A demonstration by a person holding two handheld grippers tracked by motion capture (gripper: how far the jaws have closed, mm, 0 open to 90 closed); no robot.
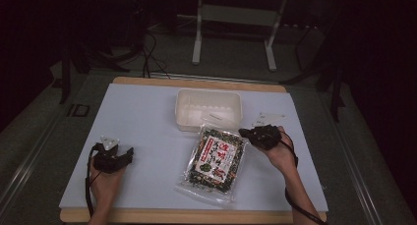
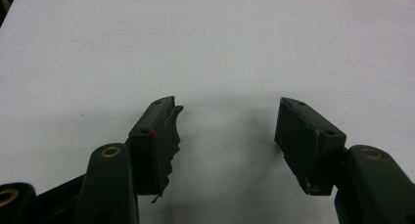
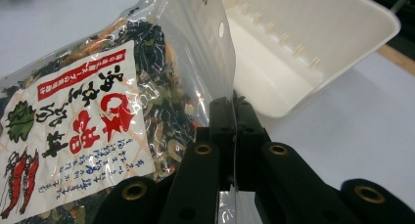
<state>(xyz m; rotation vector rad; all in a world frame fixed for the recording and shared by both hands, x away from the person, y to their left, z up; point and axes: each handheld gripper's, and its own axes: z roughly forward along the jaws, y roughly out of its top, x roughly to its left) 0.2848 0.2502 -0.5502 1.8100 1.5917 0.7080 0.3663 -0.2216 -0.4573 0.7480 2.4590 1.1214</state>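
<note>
A clear food packet (image 1: 216, 160) with dark dried contents and a red-and-white printed label lies on the white table mat (image 1: 147, 122), its far right corner raised. My right gripper (image 1: 244, 132) is shut on that packet's clear edge (image 3: 215, 62); the film runs between its pressed jaws in the right gripper view (image 3: 234, 114). A white plastic tub (image 1: 209, 108) stands empty just beyond the packet, also close behind it in the right gripper view (image 3: 303, 43). My left gripper (image 1: 131, 151) rests at the mat's near left, open, with bare mat between its jaws (image 2: 227, 121).
A small white paper slip (image 1: 268, 119) lies right of the tub. The wooden table edge (image 1: 196, 216) runs along the front. Beyond the table stand a white metal frame (image 1: 236, 23) and cables on a dark floor.
</note>
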